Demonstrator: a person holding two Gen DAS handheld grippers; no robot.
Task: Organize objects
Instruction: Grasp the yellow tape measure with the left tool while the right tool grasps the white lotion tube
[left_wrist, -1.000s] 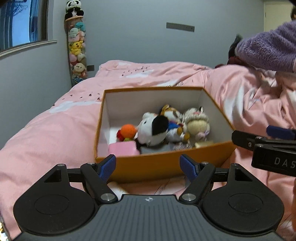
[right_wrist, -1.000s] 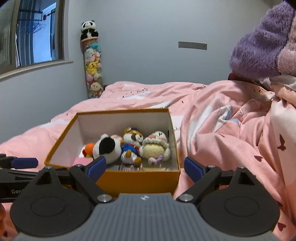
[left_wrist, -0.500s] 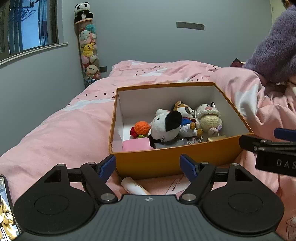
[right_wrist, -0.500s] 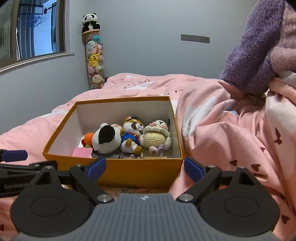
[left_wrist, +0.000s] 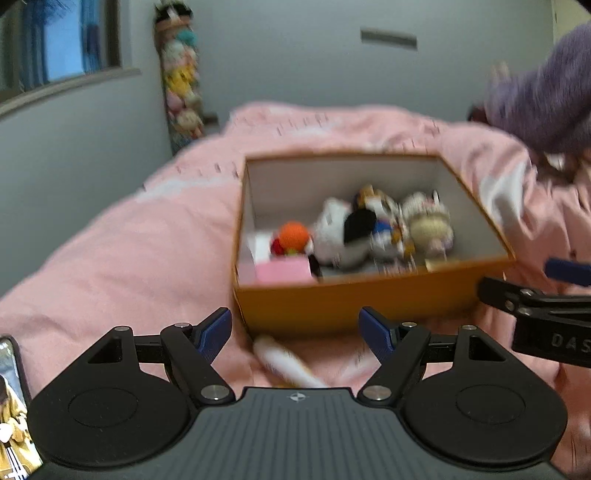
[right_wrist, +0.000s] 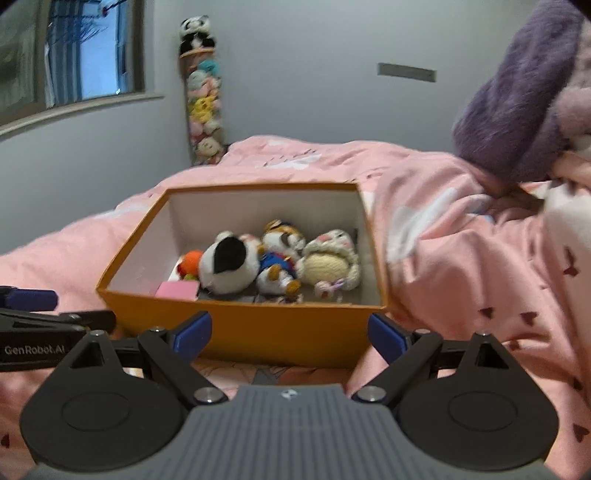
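Backing away, I now see a white tube (left_wrist: 284, 360) on the bed (left_wrist: 122, 254) below the orange box (left_wrist: 369, 302); both my grippers' fingers (left_wrist: 216, 332) gape empty, so it's next.

Left wrist view is motion-smeared, so the plush toys in the orange cardboard box (left_wrist: 369, 306) are just blobs. The white tube (left_wrist: 284, 363) on the pink bedding goes under the gripper body, so its near end is hidden. A phone-like screen (left_wrist: 13, 410) is cropped by the left edge. The fuzzy purple sleeve (right_wrist: 517, 107) is cut off too.
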